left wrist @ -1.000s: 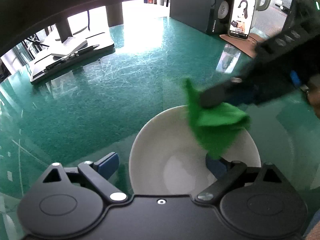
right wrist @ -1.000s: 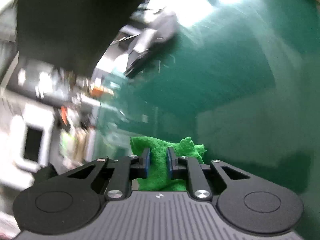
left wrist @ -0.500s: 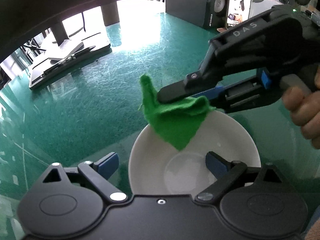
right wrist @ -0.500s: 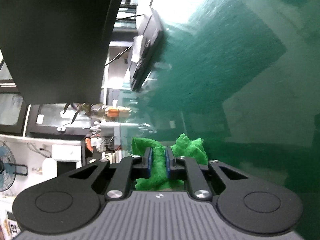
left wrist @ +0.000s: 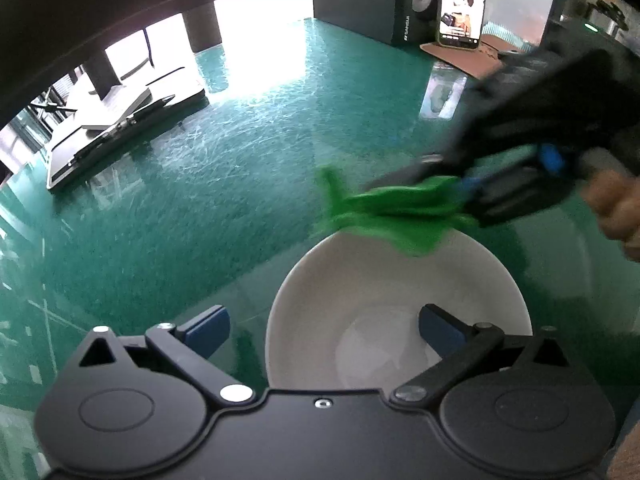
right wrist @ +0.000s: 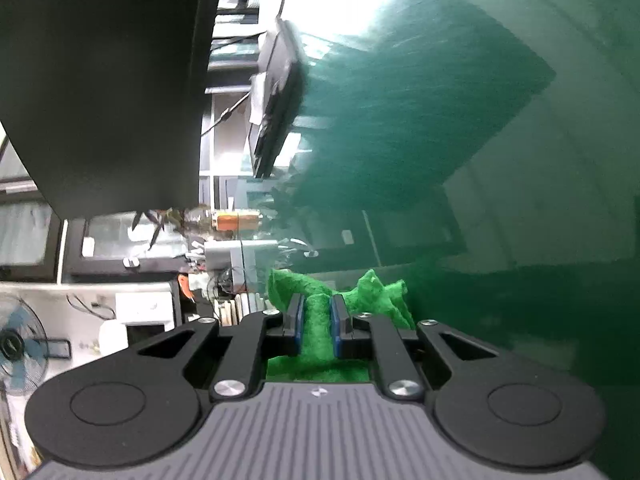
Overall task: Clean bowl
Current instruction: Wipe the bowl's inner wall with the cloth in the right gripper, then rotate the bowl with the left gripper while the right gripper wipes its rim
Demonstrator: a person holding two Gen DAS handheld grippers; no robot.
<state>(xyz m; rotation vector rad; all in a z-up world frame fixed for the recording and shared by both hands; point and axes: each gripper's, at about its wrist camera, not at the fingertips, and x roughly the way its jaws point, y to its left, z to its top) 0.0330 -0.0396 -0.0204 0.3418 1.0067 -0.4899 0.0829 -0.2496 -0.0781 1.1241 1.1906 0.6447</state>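
Bowl (left wrist: 360, 280): white, upright on the green glass table (left wrist: 200, 208), directly in front of the left gripper (left wrist: 324, 326). Left jaws are opening, nearly at full spread; one finger sits outside the bowl's left rim, the other over its inside, neither pad pressing on the wall. Right gripper (right wrist: 317, 322): jaws narrow, clamped on a green cloth (right wrist: 316, 320) bunched between the blue pads. In the left wrist view the cloth (left wrist: 392, 216) hangs at the bowl's far rim, motion-blurred, with its lower edge overlapping the rim; contact cannot be judged. A hand (left wrist: 616, 208) grips the right tool's handle. Phone (left wrist: 462, 4) stands lit at the table's far edge beside a dark speaker (left wrist: 376, 0).
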